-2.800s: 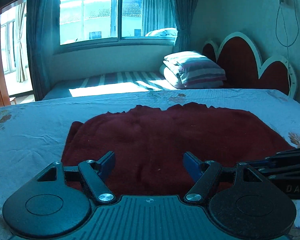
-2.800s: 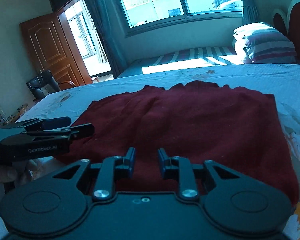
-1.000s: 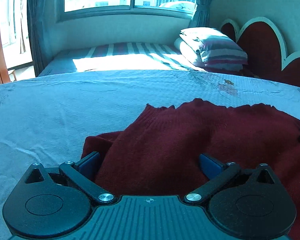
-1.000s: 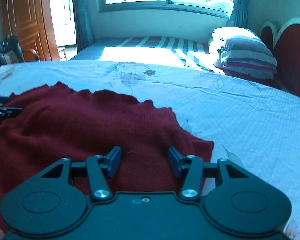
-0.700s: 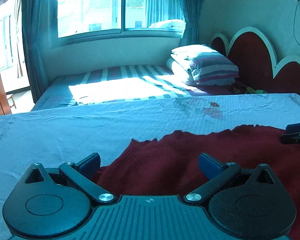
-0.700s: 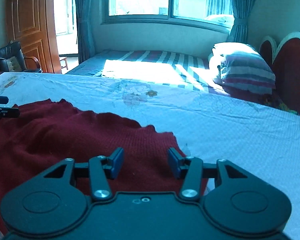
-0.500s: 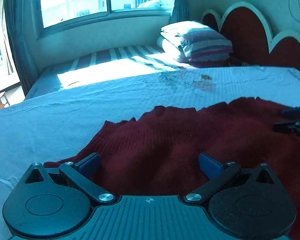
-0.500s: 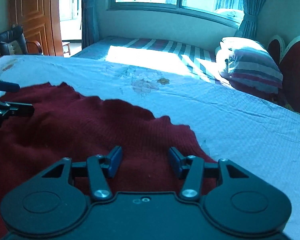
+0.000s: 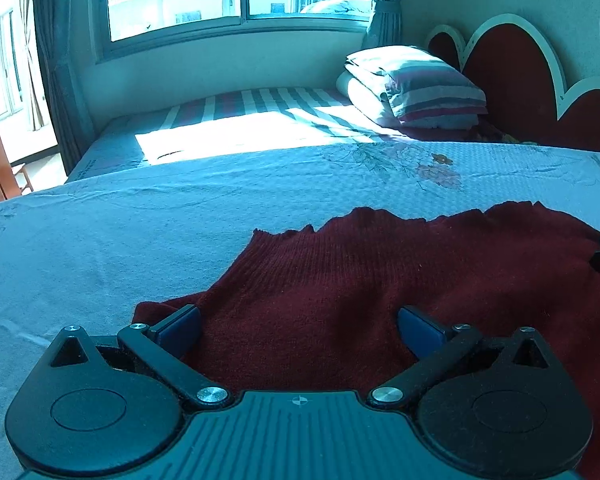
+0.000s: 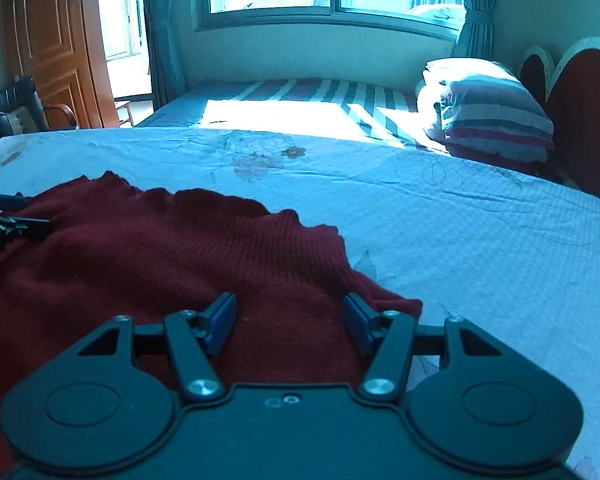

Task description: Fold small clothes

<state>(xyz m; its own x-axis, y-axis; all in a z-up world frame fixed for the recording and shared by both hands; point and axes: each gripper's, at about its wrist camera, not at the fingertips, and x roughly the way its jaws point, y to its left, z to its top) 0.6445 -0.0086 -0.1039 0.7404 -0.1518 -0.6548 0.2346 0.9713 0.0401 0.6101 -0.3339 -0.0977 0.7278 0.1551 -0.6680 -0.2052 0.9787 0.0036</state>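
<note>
Left wrist view, maroon sweater beneath wide-apart jaws, flat on bedsheet

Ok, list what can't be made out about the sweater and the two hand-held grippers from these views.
- Dark red sweater: its near edge is hidden by the left hand-held gripper body in the left wrist view and by the right hand-held gripper body in the right wrist view.
- Whether either gripper's pads touch the knit: cannot tell, both jaws stand apart.
- Each gripper in the other's view: cut off by the frame edge.
</note>
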